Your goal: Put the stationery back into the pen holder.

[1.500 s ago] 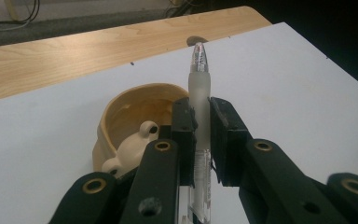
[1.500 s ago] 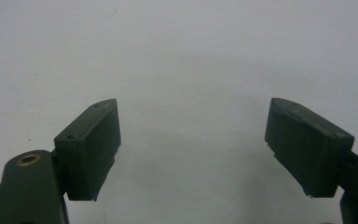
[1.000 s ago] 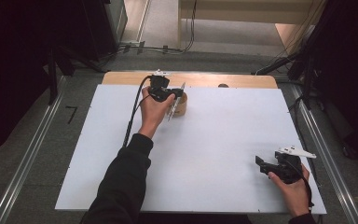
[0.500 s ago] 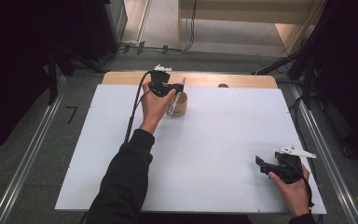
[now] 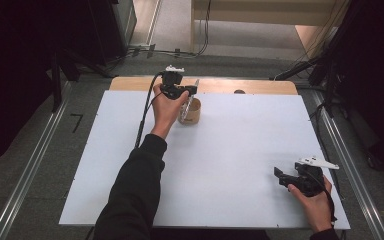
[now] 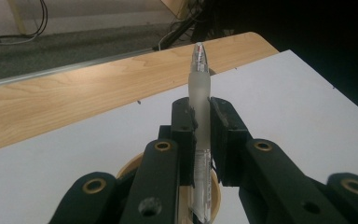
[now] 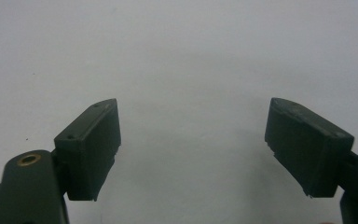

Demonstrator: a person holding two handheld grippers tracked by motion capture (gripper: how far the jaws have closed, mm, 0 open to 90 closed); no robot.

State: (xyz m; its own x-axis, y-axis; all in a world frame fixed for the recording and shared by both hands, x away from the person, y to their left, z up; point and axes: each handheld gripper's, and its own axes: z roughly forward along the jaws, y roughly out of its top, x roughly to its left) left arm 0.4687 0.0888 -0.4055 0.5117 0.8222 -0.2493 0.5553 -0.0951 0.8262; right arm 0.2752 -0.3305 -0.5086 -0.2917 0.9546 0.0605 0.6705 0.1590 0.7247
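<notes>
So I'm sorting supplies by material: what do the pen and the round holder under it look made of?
The pen looks like frosted translucent plastic with a clear tip; its barrel lets light through. The pen holder looks like light, matte wood or bamboo, going by its pale tan rim, though no grain is visible.

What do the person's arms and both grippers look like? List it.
Left gripper: black, white plate on top, black cable trailing along a black sleeve. Right gripper: black, with a white three-cornered plate. In the gripper views, jaw arms carry brass-coloured rivets and blocky black pads.
</notes>
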